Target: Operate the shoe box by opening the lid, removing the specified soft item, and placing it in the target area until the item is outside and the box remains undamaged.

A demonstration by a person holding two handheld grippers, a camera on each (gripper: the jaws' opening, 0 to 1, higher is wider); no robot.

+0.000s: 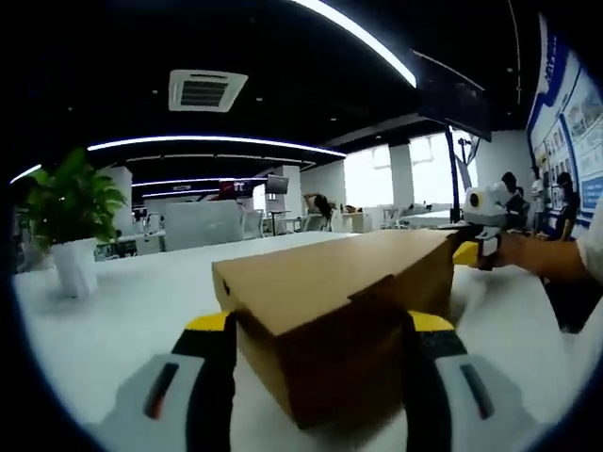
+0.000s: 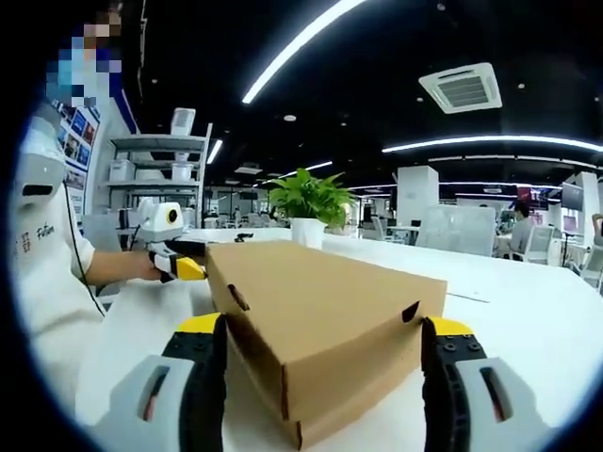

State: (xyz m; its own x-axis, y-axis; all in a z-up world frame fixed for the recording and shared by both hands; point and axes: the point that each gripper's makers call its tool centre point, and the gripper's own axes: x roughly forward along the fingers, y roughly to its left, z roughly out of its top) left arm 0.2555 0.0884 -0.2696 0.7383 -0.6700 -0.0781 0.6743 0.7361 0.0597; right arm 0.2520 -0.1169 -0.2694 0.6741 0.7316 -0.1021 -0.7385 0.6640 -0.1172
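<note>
The closed box [image 1: 344, 315] lies on the white table [image 1: 113, 301], lid on. The left gripper [image 1: 320, 377] and right gripper [image 2: 325, 377] each straddle one end of the box, jaws spread wide against its sides. A potted plant [image 2: 309, 209] stands beyond the box.

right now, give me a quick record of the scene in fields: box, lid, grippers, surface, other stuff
box: cardboard shoe box on the white table
lid: closed, sitting flat on the box
left gripper: jaws open, one on either side of one end of the box; contact unclear
right gripper: jaws open, straddling the opposite end; contact unclear
soft item: not visible, presumably inside
other: potted plant on the table beyond the box; office background
</note>
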